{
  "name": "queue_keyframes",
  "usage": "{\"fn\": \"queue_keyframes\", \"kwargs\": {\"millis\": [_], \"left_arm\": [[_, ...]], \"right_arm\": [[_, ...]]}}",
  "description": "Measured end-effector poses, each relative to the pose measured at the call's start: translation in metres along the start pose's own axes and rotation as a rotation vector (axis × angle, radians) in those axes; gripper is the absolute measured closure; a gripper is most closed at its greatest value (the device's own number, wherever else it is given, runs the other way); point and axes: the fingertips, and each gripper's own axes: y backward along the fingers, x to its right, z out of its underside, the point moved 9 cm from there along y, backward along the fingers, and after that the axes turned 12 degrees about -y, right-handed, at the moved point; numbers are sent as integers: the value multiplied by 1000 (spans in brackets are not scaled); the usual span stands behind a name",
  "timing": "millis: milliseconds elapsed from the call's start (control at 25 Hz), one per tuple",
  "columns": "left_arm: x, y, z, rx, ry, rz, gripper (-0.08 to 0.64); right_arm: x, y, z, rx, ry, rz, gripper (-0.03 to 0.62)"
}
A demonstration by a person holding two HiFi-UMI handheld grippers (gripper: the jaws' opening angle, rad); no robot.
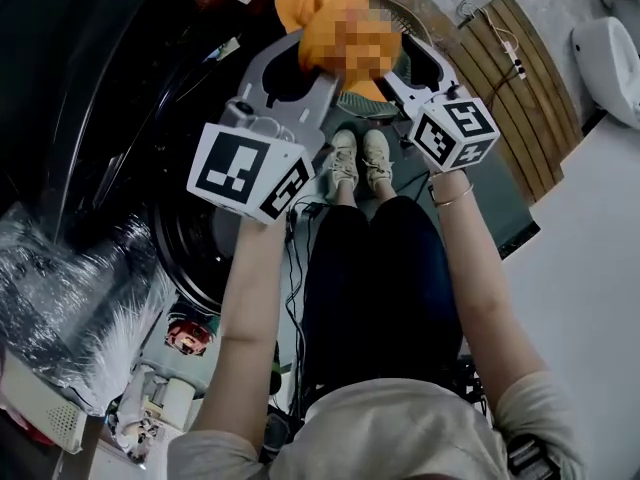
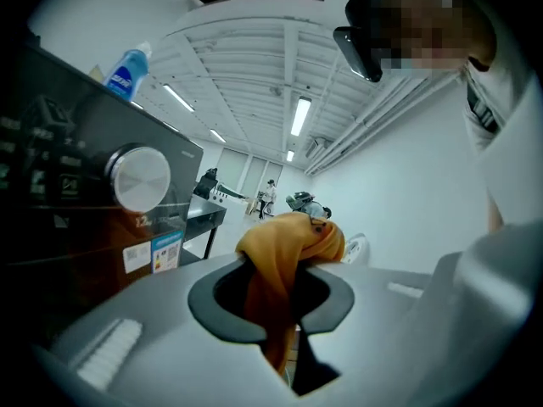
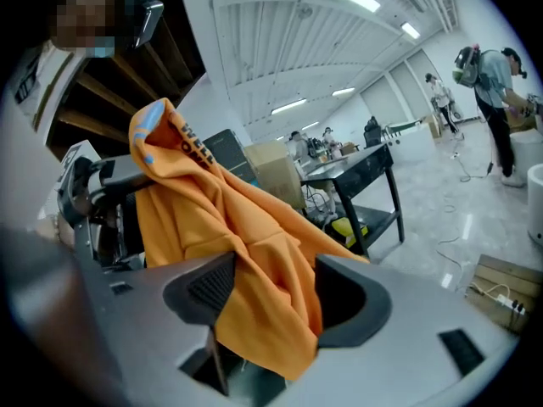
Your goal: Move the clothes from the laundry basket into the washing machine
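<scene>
An orange garment (image 1: 322, 6) hangs in the air between my two grippers, above the person's shoes. The left gripper (image 1: 303, 56) is shut on a bunched fold of the orange garment (image 2: 284, 253), which droops over and through its jaws. The right gripper (image 1: 405, 63) stands open. The orange garment (image 3: 229, 227) drapes loosely between its wide-apart jaws and the pads do not press on it. The black washing machine (image 1: 110, 98) is at the left, and its control knob (image 2: 140, 176) shows close by in the left gripper view. A grey-green ribbed rim (image 1: 366, 104) under the cloth may be the basket.
A wooden pallet (image 1: 520, 78) and a white fixture (image 1: 612, 53) lie to the right. A plastic-wrapped bundle (image 1: 70, 298) sits at the lower left, and cables (image 1: 295, 268) run along the floor. A blue bottle (image 2: 131, 70) stands on the machine. A black table (image 3: 361, 176) and other people (image 3: 490, 83) are farther off.
</scene>
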Motion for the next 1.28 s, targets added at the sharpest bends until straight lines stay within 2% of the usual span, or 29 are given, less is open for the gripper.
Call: {"fn": "queue_keyframes", "kwargs": {"millis": [120, 520, 680, 800, 1080, 1280], "left_arm": [[7, 34, 18, -12, 38, -37, 505], [-8, 118, 97, 28, 277, -315, 505], [-28, 134, 139, -17, 341, -469, 505], [-49, 126, 179, -54, 412, -530, 505], [-96, 103, 259, -165, 447, -584, 505], [-123, 97, 298, -232, 422, -660, 505]], "right_arm": [[-13, -7, 23, -61, -9, -43, 324], [-42, -66, 100, -265, 14, -203, 324], [-44, -91, 130, -332, -4, -216, 325], [-35, -107, 145, -340, -45, -204, 325], [-19, -143, 165, -341, -66, -208, 325], [-4, -152, 180, -341, -69, -212, 325]]}}
